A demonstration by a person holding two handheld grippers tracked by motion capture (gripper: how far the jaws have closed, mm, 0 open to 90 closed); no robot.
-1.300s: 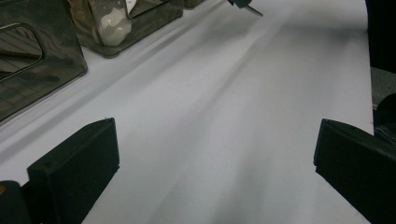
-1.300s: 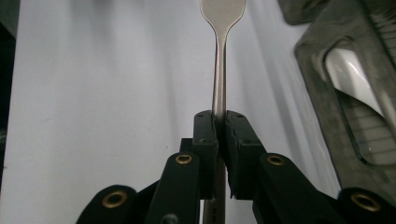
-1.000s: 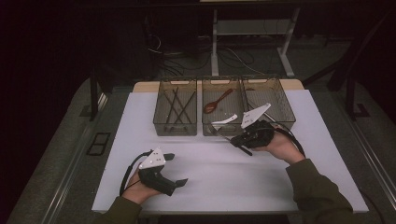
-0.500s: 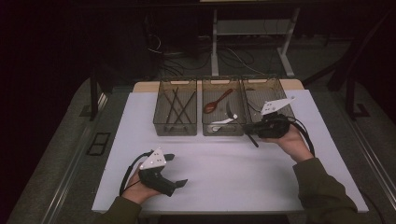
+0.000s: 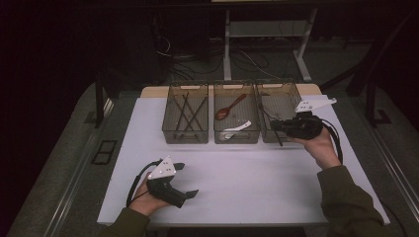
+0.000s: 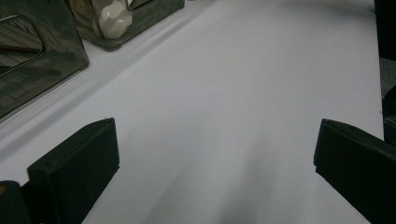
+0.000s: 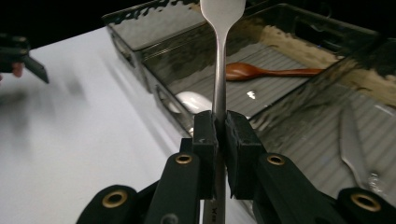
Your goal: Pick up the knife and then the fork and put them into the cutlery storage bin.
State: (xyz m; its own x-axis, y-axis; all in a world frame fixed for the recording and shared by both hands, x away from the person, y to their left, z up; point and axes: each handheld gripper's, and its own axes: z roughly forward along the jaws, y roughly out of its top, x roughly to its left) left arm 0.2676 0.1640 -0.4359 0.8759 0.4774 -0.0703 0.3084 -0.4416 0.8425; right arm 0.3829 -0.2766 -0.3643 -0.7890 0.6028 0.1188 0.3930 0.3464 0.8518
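My right gripper (image 5: 273, 126) is shut on a slim steel utensil (image 7: 219, 56), gripped by its shaft between the jaws (image 7: 218, 126). The utensil's broad flat end points up and away. In the high view the utensil (image 5: 278, 139) hangs at the front left corner of the right bin (image 5: 277, 86). A steel knife (image 7: 355, 149) lies in that bin. The middle bin (image 5: 236, 138) holds a wooden spoon (image 5: 228, 108) and a white spoon (image 5: 238, 128). My left gripper (image 5: 185, 180) rests open on the white table near the front left, nothing between its jaws (image 6: 215, 154).
The left bin (image 5: 185, 138) holds several dark sticks. All three smoky bins stand in a row at the back of the white tabletop (image 5: 247, 168). The bins' corners (image 6: 37, 51) show at the upper left of the left gripper view. Dark floor and table legs lie beyond.
My right gripper has moved right, from in front of the middle bin to the right bin, carrying the steel utensil. The left gripper has stayed put.
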